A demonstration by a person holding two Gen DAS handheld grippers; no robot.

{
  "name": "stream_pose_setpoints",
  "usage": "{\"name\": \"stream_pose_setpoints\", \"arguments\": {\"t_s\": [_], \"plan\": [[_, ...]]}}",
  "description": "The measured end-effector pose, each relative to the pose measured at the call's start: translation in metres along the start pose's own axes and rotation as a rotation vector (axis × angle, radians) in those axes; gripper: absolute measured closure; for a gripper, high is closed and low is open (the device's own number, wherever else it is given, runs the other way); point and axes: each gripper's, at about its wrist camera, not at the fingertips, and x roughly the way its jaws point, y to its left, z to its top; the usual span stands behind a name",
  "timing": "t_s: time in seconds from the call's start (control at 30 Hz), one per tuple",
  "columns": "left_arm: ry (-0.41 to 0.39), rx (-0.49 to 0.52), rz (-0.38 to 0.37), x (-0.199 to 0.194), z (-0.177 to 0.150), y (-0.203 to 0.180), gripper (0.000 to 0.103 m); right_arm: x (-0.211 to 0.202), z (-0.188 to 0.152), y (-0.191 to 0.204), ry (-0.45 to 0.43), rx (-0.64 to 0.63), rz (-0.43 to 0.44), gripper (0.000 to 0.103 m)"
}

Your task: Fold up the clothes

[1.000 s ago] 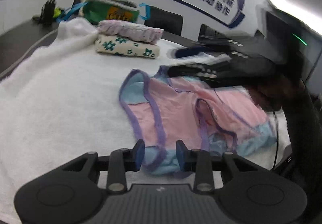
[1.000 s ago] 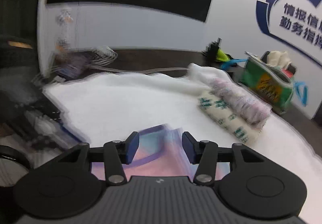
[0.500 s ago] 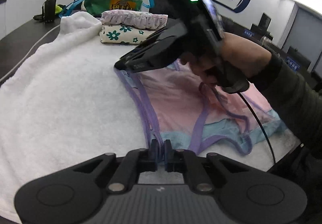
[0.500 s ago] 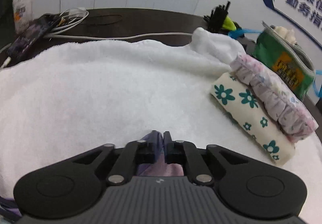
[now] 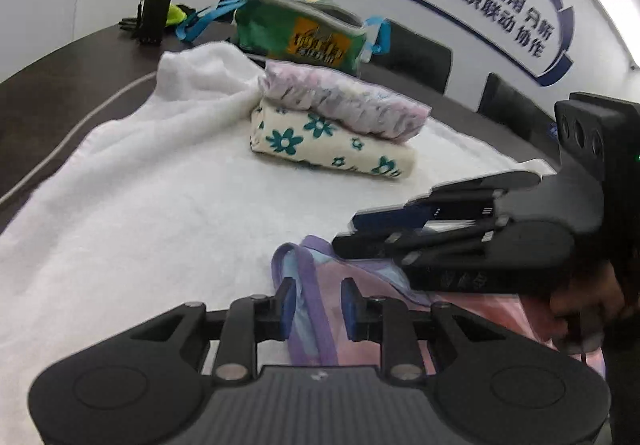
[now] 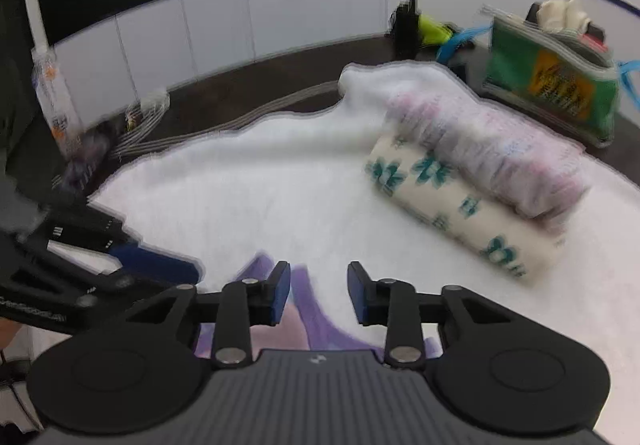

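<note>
White towel covers your counter; far side, two folded garments stacked. Near you, the pink-and-purple underwear lies mostly hidden under both tools, its long axis hard to make out. Left tool spread apart over its purple edge; right tool apart too.

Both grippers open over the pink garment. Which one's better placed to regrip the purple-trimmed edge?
Left, marginally. The purple trim runs between the left gripper's open fingers. In the right gripper's blurred view, it sits nearer one finger.
</note>
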Motion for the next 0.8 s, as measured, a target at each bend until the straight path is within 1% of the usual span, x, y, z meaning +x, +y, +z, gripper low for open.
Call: {"name": "stream_pose_setpoints", "arguments": {"t_s": [0.03,0.07,0.13,0.17,0.23,0.27,0.33,0.37,0.4,0.43,0.5,0.6,0.63,0.73,0.8], "plan": [[0.013,-0.004,0.015,0.007,-0.002,0.0,0.092,0.009,-0.002,0.001,0.013,-0.001,0.009,0.091],[0.022,0.0,0.027,0.012,-0.004,0.0,0.099,0.013,-0.004,0.002,0.014,-0.002,0.02,0.1],[0.008,0.02,0.045,0.013,-0.011,-0.001,0.099,0.016,-0.008,0.005,0.005,-0.01,0.039,0.102],[0.001,0.024,0.051,0.012,-0.013,-0.001,0.101,0.017,-0.009,0.005,-0.002,-0.011,0.032,0.103],[0.003,0.01,0.052,0.01,-0.015,0.0,0.102,0.014,-0.008,0.003,-0.026,0.003,-0.019,0.103],[0.005,0.003,0.049,0.008,-0.015,0.001,0.102,0.012,-0.008,-0.002,-0.037,0.029,-0.032,0.103],[0.004,-0.034,0.02,0.004,-0.009,0.006,0.101,0.01,-0.006,-0.012,-0.047,0.101,-0.02,0.103],[0.001,-0.061,0.009,0.003,-0.005,0.009,0.096,0.009,-0.005,-0.018,-0.05,0.138,0.005,0.1],[-0.002,-0.093,0.008,0.005,0.001,0.013,0.093,0.008,-0.004,-0.024,-0.047,0.169,0.049,0.099],[-0.005,-0.124,0.008,0.008,0.006,0.016,0.091,0.009,-0.004,-0.026,-0.043,0.188,0.082,0.098],[-0.009,-0.181,0.005,0.012,0.015,0.023,0.091,0.015,-0.002,-0.028,-0.032,0.208,0.119,0.097],[0.001,-0.232,-0.007,0.019,0.013,0.029,0.092,0.026,-0.001,-0.027,-0.009,0.223,0.142,0.097],[0.004,-0.249,-0.012,0.021,0.013,0.031,0.096,0.03,-0.001,-0.027,-0.004,0.229,0.149,0.097],[0.011,-0.298,-0.025,0.026,0.011,0.037,0.099,0.032,-0.004,-0.027,-0.003,0.249,0.169,0.096],[-0.009,-0.322,-0.045,0.024,0.008,0.041,0.101,0.03,-0.004,-0.029,-0.008,0.26,0.175,0.091]]}}
